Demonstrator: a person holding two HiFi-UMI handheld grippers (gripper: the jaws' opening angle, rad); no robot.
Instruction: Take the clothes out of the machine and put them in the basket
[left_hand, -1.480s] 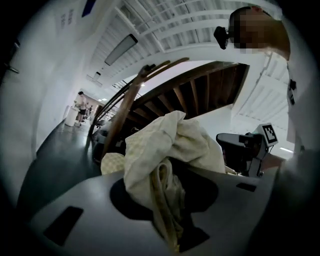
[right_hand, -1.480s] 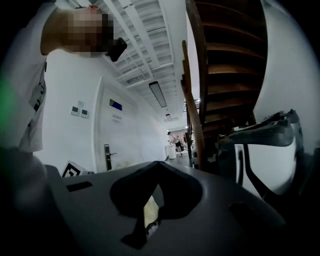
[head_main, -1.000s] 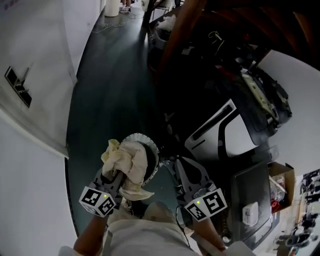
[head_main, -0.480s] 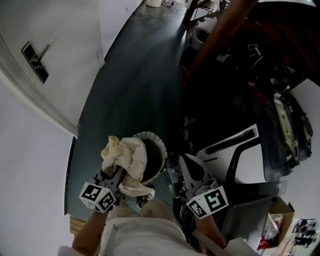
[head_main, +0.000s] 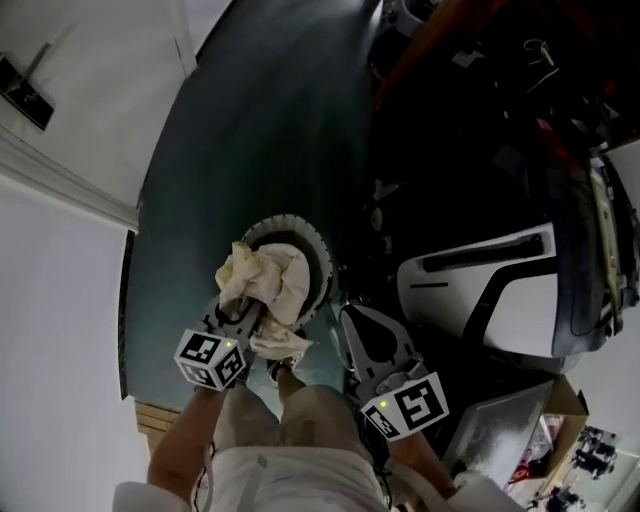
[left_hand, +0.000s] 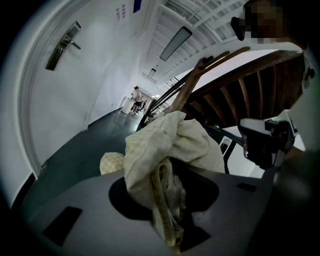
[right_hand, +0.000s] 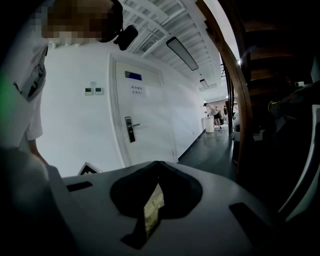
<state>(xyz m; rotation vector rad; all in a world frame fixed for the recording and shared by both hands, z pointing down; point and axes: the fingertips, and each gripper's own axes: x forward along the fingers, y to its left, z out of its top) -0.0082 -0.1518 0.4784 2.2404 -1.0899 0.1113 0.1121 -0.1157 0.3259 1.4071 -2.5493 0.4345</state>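
A crumpled cream cloth (head_main: 265, 280) is bunched up in my left gripper (head_main: 243, 322), which is shut on it. The bundle hangs over the near rim of a round dark basket (head_main: 322, 262) standing on the floor. In the left gripper view the cloth (left_hand: 172, 142) fills the middle, and a folded strip of it runs down between the jaws of the left gripper (left_hand: 167, 210). My right gripper (head_main: 352, 322) is to the right of the basket; its jaws meet at the tips of the right gripper (right_hand: 157, 165) with nothing held.
A white machine (head_main: 480, 290) with a dark panel stands at the right. A brown stair rail (right_hand: 227, 75) rises beside it. White walls and a door (right_hand: 142, 115) line the left. The person's legs (head_main: 280, 440) are at the bottom, and dark floor (head_main: 260, 120) stretches ahead.
Both grippers have sunk toward the floor. The cloth in the left gripper has come down and now sits lower over the basket's near rim. The right gripper still has its jaws together.
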